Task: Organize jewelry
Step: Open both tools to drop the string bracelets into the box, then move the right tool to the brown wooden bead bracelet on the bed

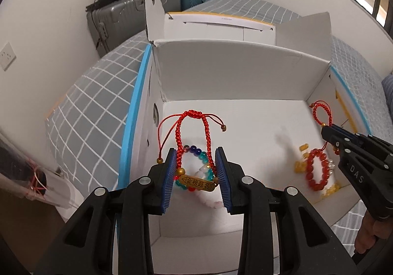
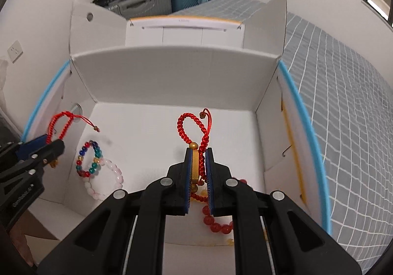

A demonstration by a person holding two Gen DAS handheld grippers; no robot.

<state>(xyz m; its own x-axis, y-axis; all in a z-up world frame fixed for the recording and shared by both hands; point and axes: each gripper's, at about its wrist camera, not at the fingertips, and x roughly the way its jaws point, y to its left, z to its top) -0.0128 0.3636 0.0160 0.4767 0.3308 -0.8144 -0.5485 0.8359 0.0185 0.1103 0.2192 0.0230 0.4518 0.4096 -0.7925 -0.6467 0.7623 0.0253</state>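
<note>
Each gripper holds a red braided cord bracelet with a gold tag over a white open box (image 1: 233, 71). My left gripper (image 1: 196, 176) is shut on one red cord bracelet (image 1: 194, 142) by the ends of its gold tag, above a multicoloured bead bracelet (image 2: 89, 159) and a pink bead bracelet (image 2: 110, 176) on the box floor. My right gripper (image 2: 199, 171) is shut on the other red cord bracelet (image 2: 194, 127), edge-on, above a red bead bracelet (image 1: 316, 171) and yellow beads (image 1: 303, 149).
The box (image 2: 172, 71) stands on a bed with a grey checked cover (image 2: 343, 103), its flaps raised. Suitcases (image 1: 122, 17) stand against the far wall. A clear plastic bag (image 1: 32, 176) lies at the left.
</note>
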